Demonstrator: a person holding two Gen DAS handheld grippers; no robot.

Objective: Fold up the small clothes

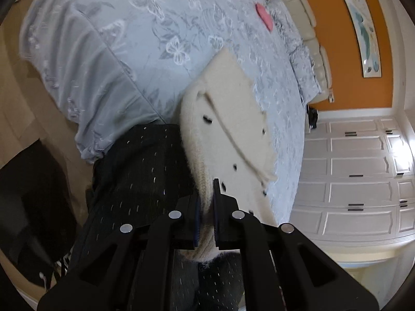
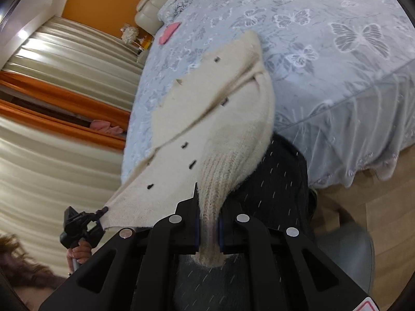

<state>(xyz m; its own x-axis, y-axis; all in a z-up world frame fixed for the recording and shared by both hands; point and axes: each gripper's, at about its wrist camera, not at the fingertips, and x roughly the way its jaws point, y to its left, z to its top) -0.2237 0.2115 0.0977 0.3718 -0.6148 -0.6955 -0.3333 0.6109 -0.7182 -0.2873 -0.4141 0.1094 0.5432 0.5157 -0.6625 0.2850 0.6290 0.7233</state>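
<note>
while both tools grip the cream knit cardigan (image 1: pixel 233 119), it hangs in the air over the near edge of the bed (image 1: pixel 124 26) rather than lying flat on it. the left gripper (image 1: pixel 206 204) is clamped on a bunched, ribbed part of the knit, which bulges out between and behind its pads. the right gripper (image 2: pixel 208 212) is clenched the same way on another ribbed bunch of the same garment (image 2: pixel 207 108). from the right wrist view the left gripper (image 2: pixel 99 216) shows at the far corner of the cloth, pinching it, with the person's hand (image 2: pixel 77 252) below on the handle.

the cardigan is stretched between the two grips, its dark buttons (image 1: pixel 207 119) in a row down the front, its far end drooping toward the butterfly-print bedspread (image 2: pixel 324 39). whether that far end touches the bedding is hard to tell. the person's dark dotted trousers (image 1: pixel 145 171) sit just under the garment.

as a judgement, the fold is at an early stage: the piece is lifted and spread, but no crisp, finished fold shows. laying it down, folding in the sleeves and doubling the body appear to remain. a small pink item (image 1: pixel 264 16) lies far up the bed.
</note>
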